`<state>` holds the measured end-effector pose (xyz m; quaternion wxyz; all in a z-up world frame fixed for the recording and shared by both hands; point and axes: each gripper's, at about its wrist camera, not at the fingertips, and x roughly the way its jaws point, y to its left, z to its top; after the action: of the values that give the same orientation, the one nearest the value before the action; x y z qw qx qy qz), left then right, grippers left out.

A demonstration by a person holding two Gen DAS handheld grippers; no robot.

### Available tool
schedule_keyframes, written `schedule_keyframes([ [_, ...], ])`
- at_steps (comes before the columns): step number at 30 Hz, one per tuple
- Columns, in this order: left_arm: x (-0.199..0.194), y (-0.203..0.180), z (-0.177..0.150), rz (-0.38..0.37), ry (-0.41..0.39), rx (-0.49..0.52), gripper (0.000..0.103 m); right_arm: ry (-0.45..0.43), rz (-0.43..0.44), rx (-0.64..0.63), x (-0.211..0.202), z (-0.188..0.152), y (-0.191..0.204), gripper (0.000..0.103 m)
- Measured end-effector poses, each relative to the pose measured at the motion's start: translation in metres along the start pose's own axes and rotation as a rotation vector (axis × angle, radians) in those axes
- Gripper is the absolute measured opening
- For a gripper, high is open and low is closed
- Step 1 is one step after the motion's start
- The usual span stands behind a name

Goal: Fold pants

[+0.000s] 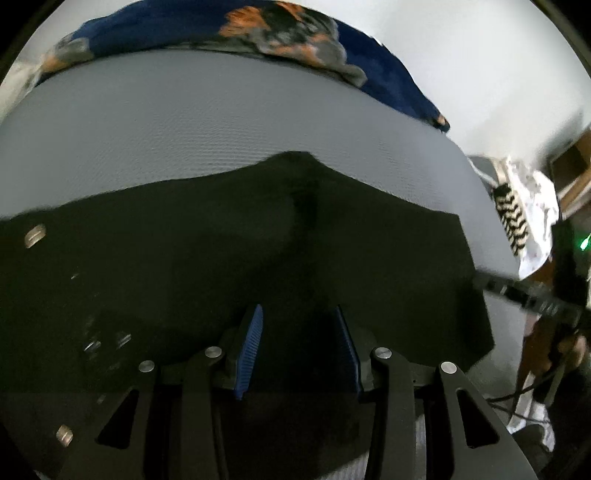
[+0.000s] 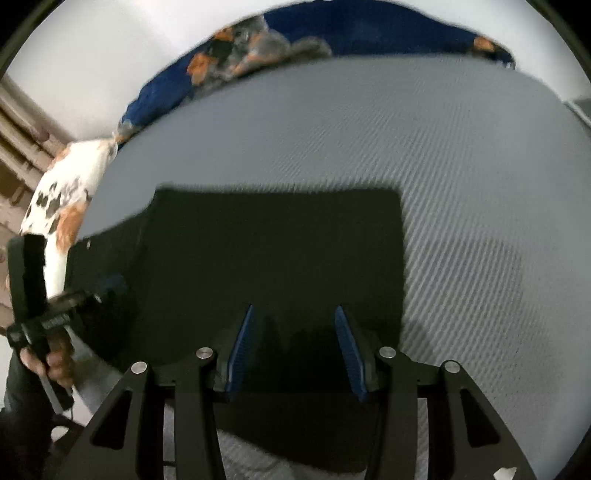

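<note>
Black pants [image 1: 229,251] lie spread on a grey bed sheet [image 1: 184,122], with metal buttons at their left side in the left wrist view. My left gripper [image 1: 298,314] is open, its blue pads above the dark cloth, nothing between them. In the right wrist view the pants [image 2: 273,251] form a dark rectangle on the sheet [image 2: 461,166]. My right gripper [image 2: 293,314] is open over the pants' near edge and holds nothing. The left gripper also shows at the left of the right wrist view [image 2: 96,291].
A blue, orange and grey blanket [image 1: 288,33] is bunched along the far edge of the bed. A white patterned cloth [image 2: 62,195] hangs at the bed's left side. A white wall stands behind. The right gripper's body [image 1: 535,295] shows at the right.
</note>
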<state>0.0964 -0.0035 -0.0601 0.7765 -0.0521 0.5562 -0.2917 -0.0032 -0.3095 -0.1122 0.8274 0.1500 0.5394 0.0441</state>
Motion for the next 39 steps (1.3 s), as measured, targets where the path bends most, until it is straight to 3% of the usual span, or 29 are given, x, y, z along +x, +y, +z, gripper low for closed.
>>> schedule_keyframes([
  [2,-0.022,0.012,-0.007,-0.015,-0.025,-0.027,0.041,0.012,0.000,-0.011,0.004,-0.009,0.008,0.044],
  [12,-0.112,0.089,-0.031,0.140,-0.198,-0.124,0.044,0.091,0.080,-0.127,0.030,-0.019,0.080,0.044],
  [19,-0.125,0.148,-0.042,0.168,-0.196,-0.240,0.051,0.152,0.126,-0.239,0.053,-0.011,0.138,0.044],
  [27,-0.124,0.183,-0.044,0.115,-0.172,-0.279,0.057,0.185,0.154,-0.279,0.070,0.000,0.181,0.044],
  [32,-0.109,0.204,-0.041,0.035,-0.112,-0.285,0.057,0.177,0.167,-0.251,0.069,0.010,0.190,0.045],
  [39,-0.099,0.227,-0.033,-0.119,-0.075,-0.257,0.057,0.100,0.157,-0.186,0.043,0.032,0.183,0.045],
])
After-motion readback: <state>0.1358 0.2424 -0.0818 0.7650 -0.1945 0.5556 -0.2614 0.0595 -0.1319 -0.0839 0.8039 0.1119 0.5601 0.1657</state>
